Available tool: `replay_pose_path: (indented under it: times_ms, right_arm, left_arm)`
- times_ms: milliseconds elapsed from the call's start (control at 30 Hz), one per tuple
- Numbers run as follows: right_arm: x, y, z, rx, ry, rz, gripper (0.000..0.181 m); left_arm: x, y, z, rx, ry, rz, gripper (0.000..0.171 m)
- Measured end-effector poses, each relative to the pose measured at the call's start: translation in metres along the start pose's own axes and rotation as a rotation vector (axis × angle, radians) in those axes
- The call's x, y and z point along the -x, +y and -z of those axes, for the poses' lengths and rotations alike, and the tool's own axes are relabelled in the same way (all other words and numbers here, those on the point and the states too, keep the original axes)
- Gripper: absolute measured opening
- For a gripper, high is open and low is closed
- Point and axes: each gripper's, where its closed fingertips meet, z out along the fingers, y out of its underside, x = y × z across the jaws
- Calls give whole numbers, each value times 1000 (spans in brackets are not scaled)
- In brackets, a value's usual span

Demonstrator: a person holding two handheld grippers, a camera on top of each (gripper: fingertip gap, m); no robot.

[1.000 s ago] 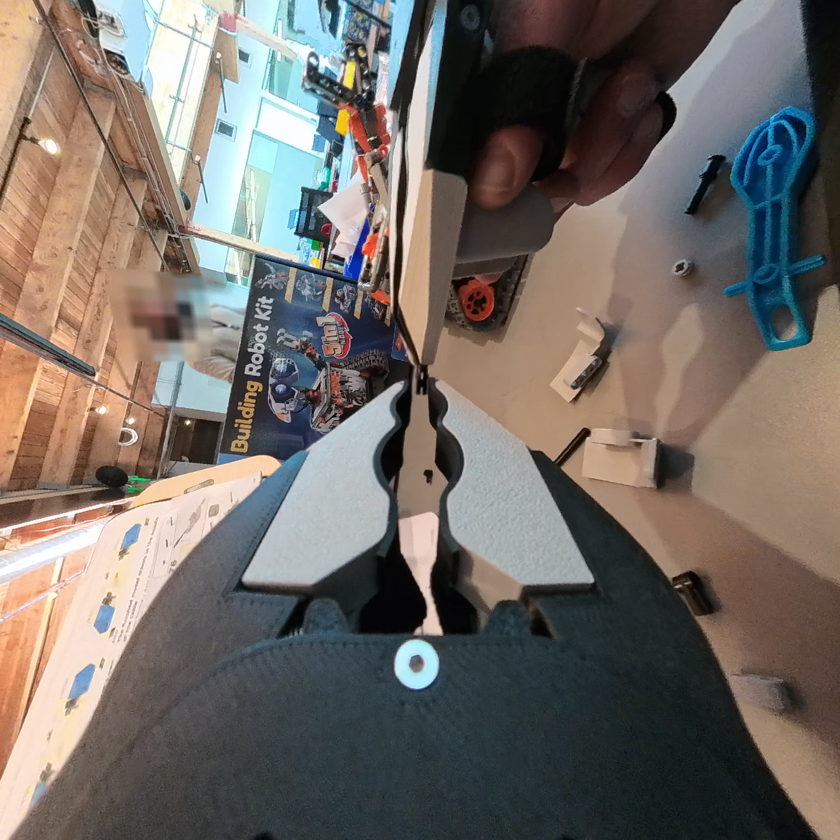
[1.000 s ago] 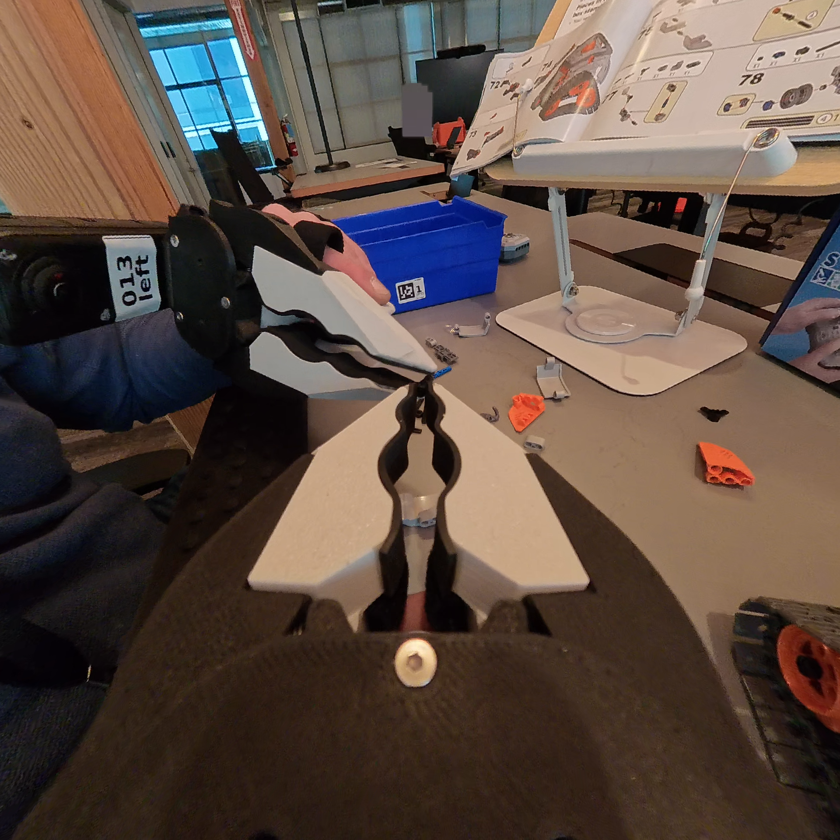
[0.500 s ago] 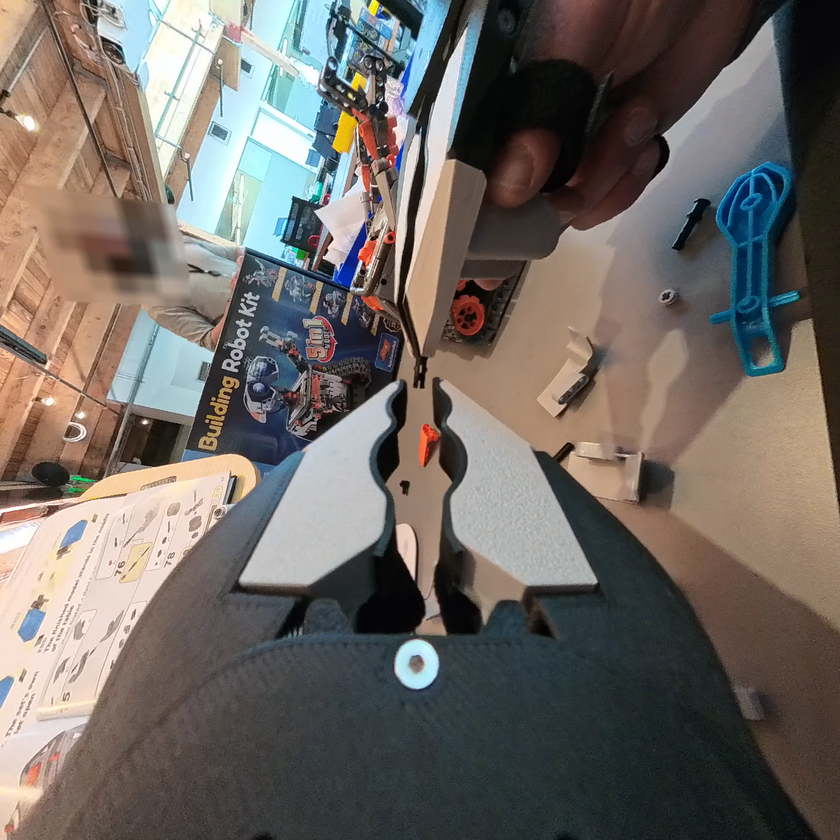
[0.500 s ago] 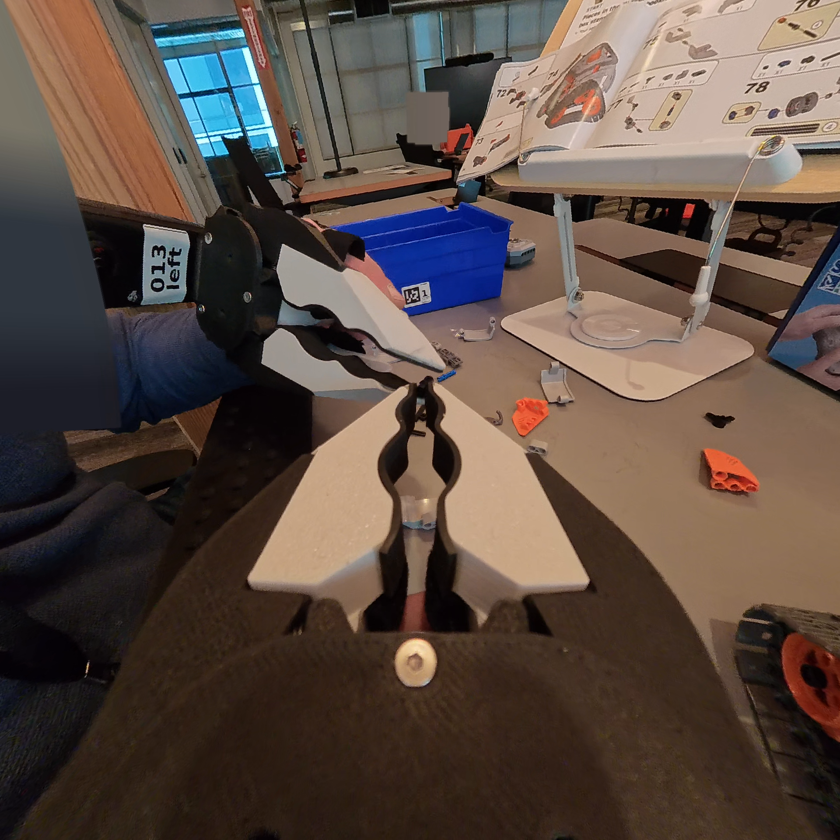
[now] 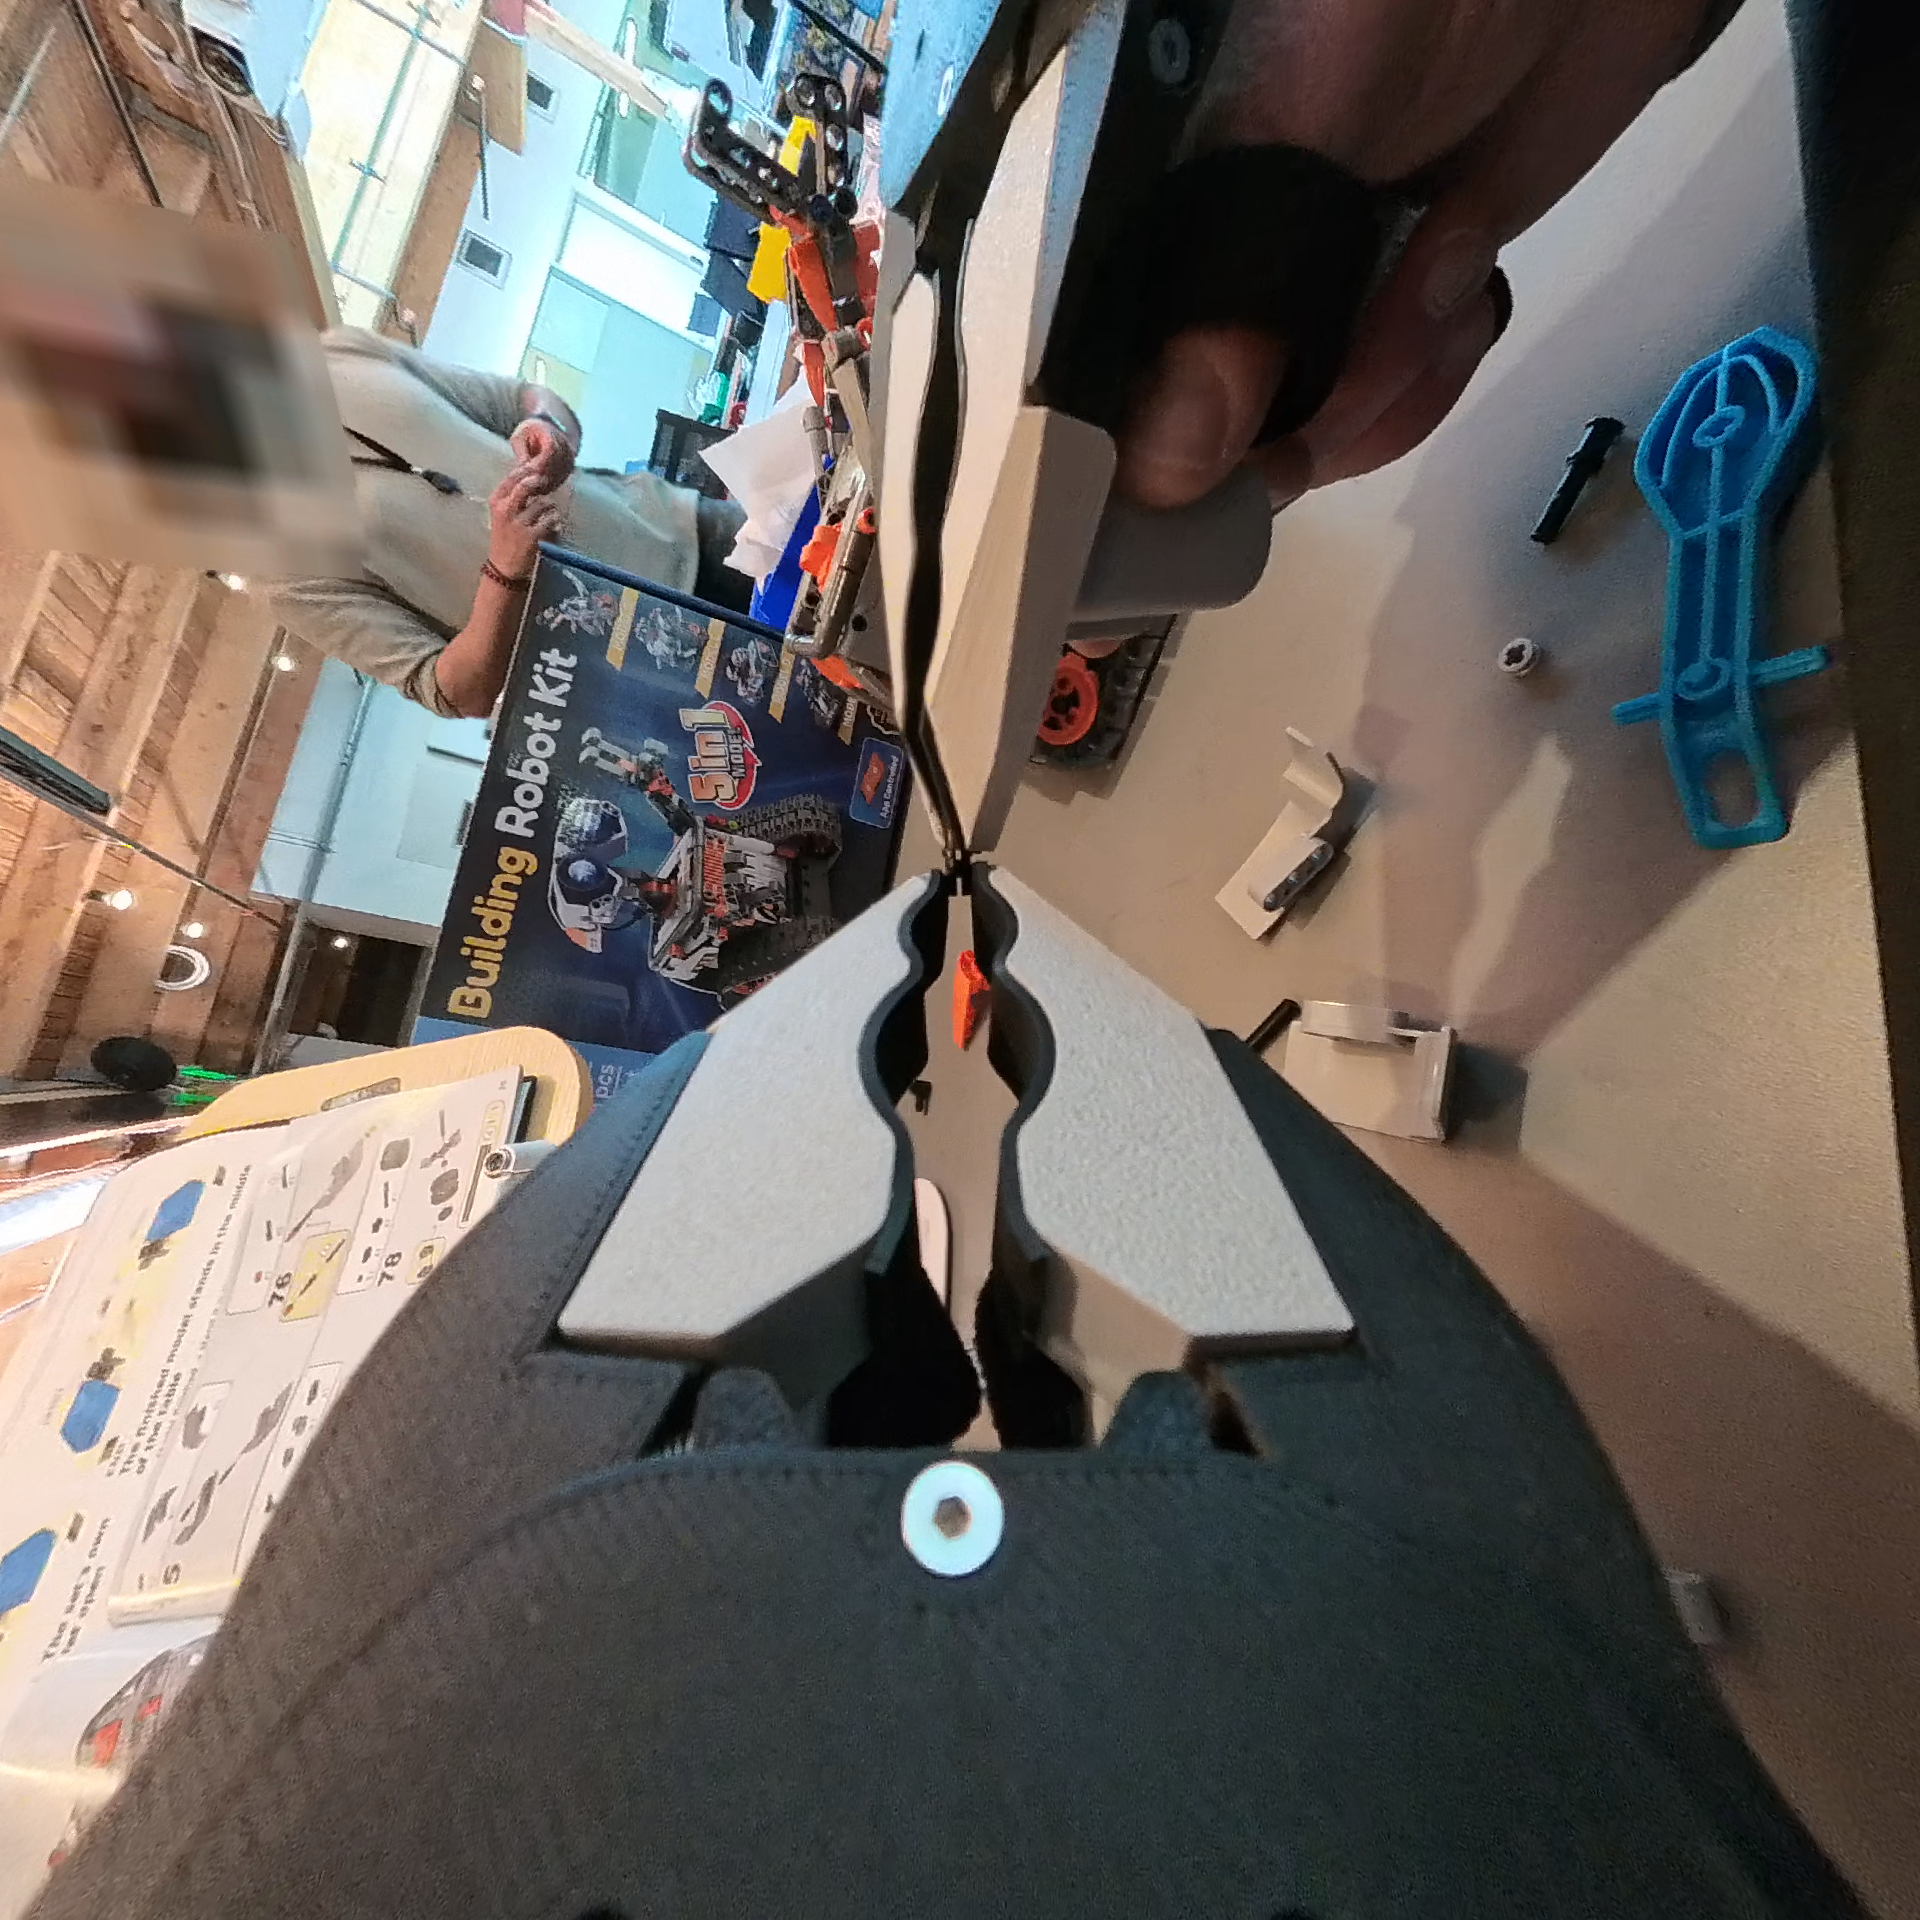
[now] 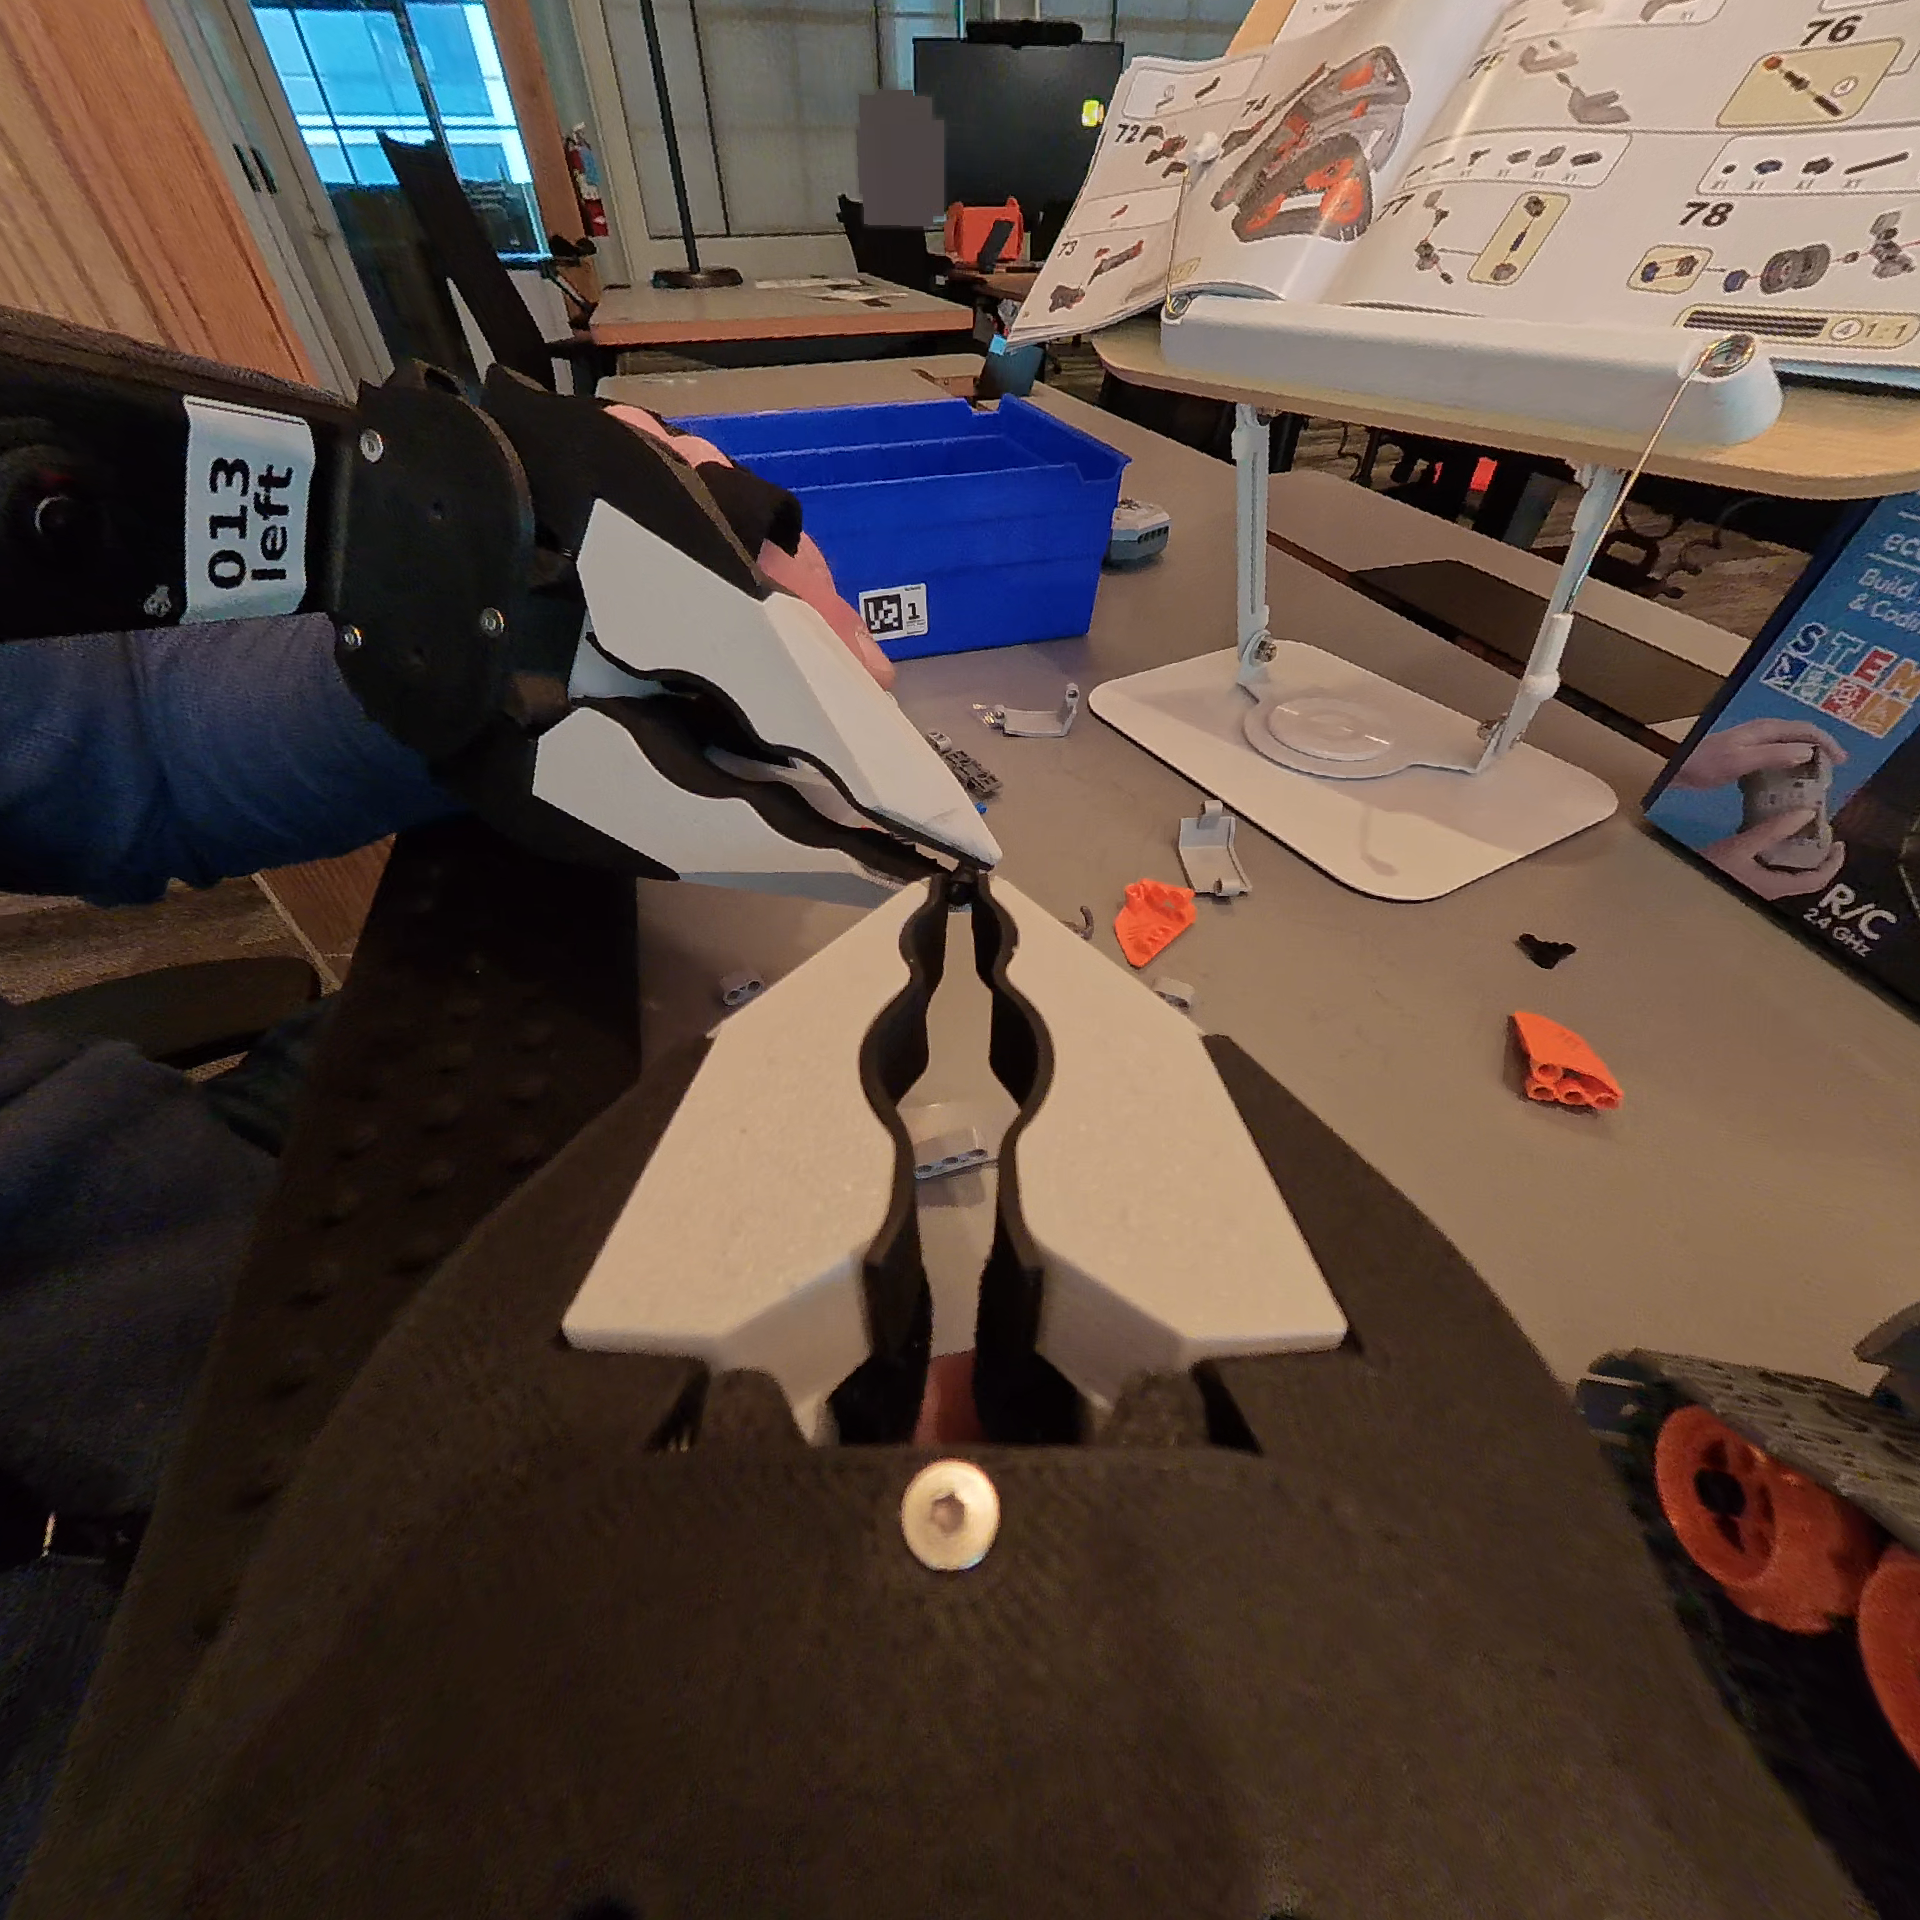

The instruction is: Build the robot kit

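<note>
Both grippers meet tip to tip above the grey table [image 6: 1351,1195]. My right gripper [image 6: 961,885] has its fingertips pinched on a small black piece [image 6: 958,891]. My left gripper [image 6: 968,857] comes in from the left, turned on its side, and its closed tips touch the same piece. In the left wrist view my left gripper [image 5: 961,881] is closed to a thin slit. The right gripper [image 5: 958,836] points down at it from above, and the black piece [image 5: 961,858] sits where the tips meet. How much of the piece each grips is hidden.
On the table lie orange pieces [image 6: 1153,920] [image 6: 1564,1060], a grey beam [image 6: 951,1148], white brackets [image 5: 1288,842], a blue tool [image 5: 1714,582], a blue bin [image 6: 935,520], a stand [image 6: 1351,769] with a manual, a kit box [image 5: 665,831] and a tracked vehicle [image 6: 1766,1527]. A person [image 5: 447,499] stands behind. My two grippers' fingertips are within a few centimetres of each other.
My left gripper's jaws, slightly apart half a second ago, have closed. The two grippers' tips have drawn together onto the small black piece. The left view has swung a little.
</note>
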Motion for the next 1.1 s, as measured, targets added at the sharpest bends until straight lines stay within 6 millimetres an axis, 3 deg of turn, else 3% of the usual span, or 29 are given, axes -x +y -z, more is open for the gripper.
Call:
replay_pose_path:
  times_ms: [533, 1100]
  right_arm:
    - [0, 3, -1, 40, 33, 92, 1]
    - [2, 3, -1, 43, 35, 144, 1]
  left_arm:
    - [-1, 1, 0, -27, 1, 55, 9]
    - [-4, -1, -1, -40, 13, 72, 5]
